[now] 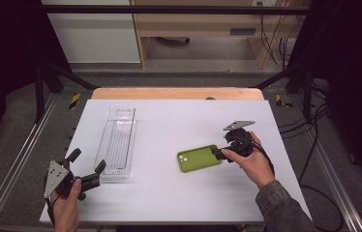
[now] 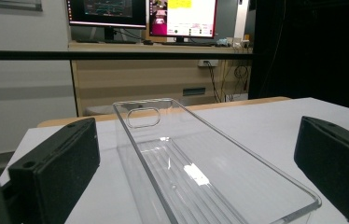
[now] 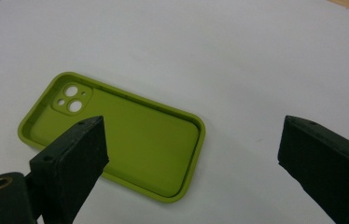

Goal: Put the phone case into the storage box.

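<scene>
A green phone case [image 1: 198,158] lies hollow side up on the white table [image 1: 179,198], right of centre. My right gripper [image 1: 223,146] hovers open at the case's right end. In the right gripper view the green phone case [image 3: 135,135] lies below and between the spread jaws, and the right gripper [image 3: 193,133] holds nothing. A long clear plastic tray [image 1: 118,142] lies on the left half of the table. My left gripper [image 1: 88,162] stands open at the tray's near end. From the left gripper view the clear tray [image 2: 186,158] stretches away between the wide-apart jaws of the left gripper [image 2: 196,135].
The table's wooden far edge [image 1: 176,93] borders a dark floor with metal frame rails [image 1: 19,154] on both sides. Cables [image 1: 314,145] run along the right. Monitors [image 2: 140,14] stand on a desk beyond the table.
</scene>
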A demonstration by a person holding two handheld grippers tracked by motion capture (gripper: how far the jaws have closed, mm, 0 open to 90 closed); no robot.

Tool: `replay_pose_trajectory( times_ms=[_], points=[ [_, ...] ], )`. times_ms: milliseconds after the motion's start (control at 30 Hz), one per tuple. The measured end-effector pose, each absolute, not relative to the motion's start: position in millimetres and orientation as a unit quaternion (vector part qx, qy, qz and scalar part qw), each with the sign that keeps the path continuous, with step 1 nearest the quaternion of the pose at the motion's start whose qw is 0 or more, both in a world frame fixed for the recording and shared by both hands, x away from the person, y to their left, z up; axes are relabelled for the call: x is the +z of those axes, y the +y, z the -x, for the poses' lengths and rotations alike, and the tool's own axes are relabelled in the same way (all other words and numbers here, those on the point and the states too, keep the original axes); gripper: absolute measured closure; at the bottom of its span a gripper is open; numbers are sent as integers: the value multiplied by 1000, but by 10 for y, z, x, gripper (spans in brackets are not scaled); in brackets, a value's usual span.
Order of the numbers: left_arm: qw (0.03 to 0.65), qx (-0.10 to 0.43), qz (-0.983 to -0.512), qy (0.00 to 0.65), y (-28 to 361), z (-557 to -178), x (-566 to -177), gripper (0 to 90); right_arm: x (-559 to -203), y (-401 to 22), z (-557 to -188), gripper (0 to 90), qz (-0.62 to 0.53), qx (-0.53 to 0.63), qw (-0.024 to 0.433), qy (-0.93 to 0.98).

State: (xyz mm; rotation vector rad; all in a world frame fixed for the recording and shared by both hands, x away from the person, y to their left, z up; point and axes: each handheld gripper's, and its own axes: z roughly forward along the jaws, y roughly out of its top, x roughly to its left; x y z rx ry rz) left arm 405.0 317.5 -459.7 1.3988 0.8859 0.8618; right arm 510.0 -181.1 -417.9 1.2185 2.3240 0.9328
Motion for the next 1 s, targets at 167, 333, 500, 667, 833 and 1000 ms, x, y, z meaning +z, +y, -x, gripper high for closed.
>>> replay_pose_trajectory(
  times_ms=[167, 333, 500, 667, 833, 1000],
  points=[
    [596, 369, -601, 384, 3166, -4062, -4605, 3, -4227, -1777, -5137, 82, -429, 319, 168, 828],
    [596, 369, -602, 383, 3156, -4065, -4606, 3, -4271, -1748, -5153, 87, -431, 307, 157, 834],
    [596, 368, -602, 383, 3159, -4062, -4604, 2, -4303, -1724, -5174, 91, -431, 299, 146, 839],
    [596, 368, -603, 382, 3156, -4063, -4605, 2, -4322, -1707, -5177, 125, -433, 288, 144, 842],
    [593, 368, -604, 385, 3144, -4076, -4613, 5, -4321, -1703, -5190, 145, -433, 295, 140, 840],
    [595, 369, -603, 384, 3152, -4068, -4606, 5, -4375, -1693, -5219, 180, -433, 274, 136, 848]
  ],
)
